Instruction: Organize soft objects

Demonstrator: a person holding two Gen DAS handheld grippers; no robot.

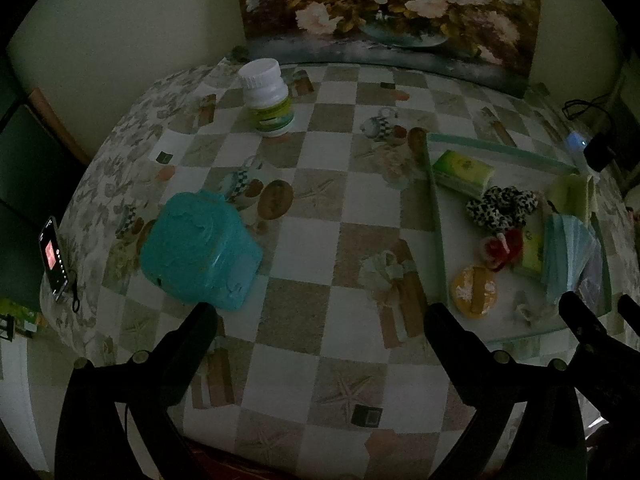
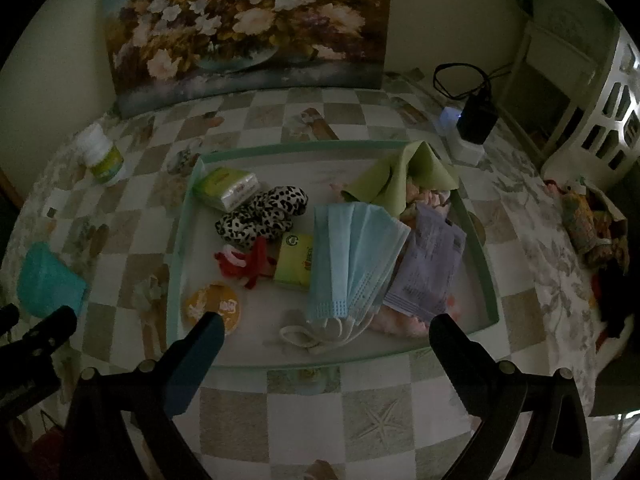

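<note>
A green-rimmed tray [image 2: 476,252] [image 1: 436,216] holds soft things: blue face masks [image 2: 352,256] [image 1: 568,256], a leopard-print scrunchie [image 2: 264,216] [image 1: 502,204], red hair ties [image 2: 248,262], two green tissue packs [image 2: 228,188] [image 2: 294,264], a green cloth [image 2: 400,180], a lilac packet [image 2: 428,268] and an orange round pad [image 2: 214,306] [image 1: 474,290]. My right gripper [image 2: 326,328] hangs open over the tray's near edge, empty. My left gripper [image 1: 320,312] stands open above the bare tablecloth left of the tray, a teal box [image 1: 200,248] by its left finger.
A white pill bottle [image 1: 268,96] stands at the back left of the checked tablecloth. A flower painting [image 2: 248,28] leans on the wall. A phone [image 1: 54,260] sits at the table's left edge. A black charger [image 2: 476,116] and a white basket [image 2: 600,120] lie to the right.
</note>
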